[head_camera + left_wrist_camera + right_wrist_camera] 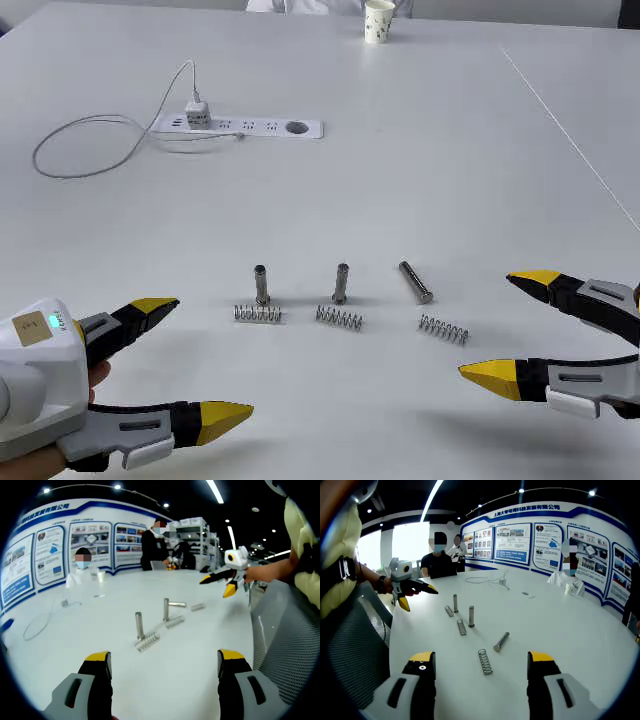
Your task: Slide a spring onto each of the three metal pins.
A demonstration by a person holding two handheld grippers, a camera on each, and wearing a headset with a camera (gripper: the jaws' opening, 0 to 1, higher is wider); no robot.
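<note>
Left gripper [212, 354] and right gripper [486, 325], both cut off at the frame edges, gape empty. The gripper views show people [439, 566] beyond the pins [341, 284].

The left hand-held gripper [207, 356] and right hand-held gripper [489, 325] have black jaws, yellow tips and grey inserts. The left's white body bears a tan sticker [28, 327]. The person wears a pale yellow top [295, 525].
</note>
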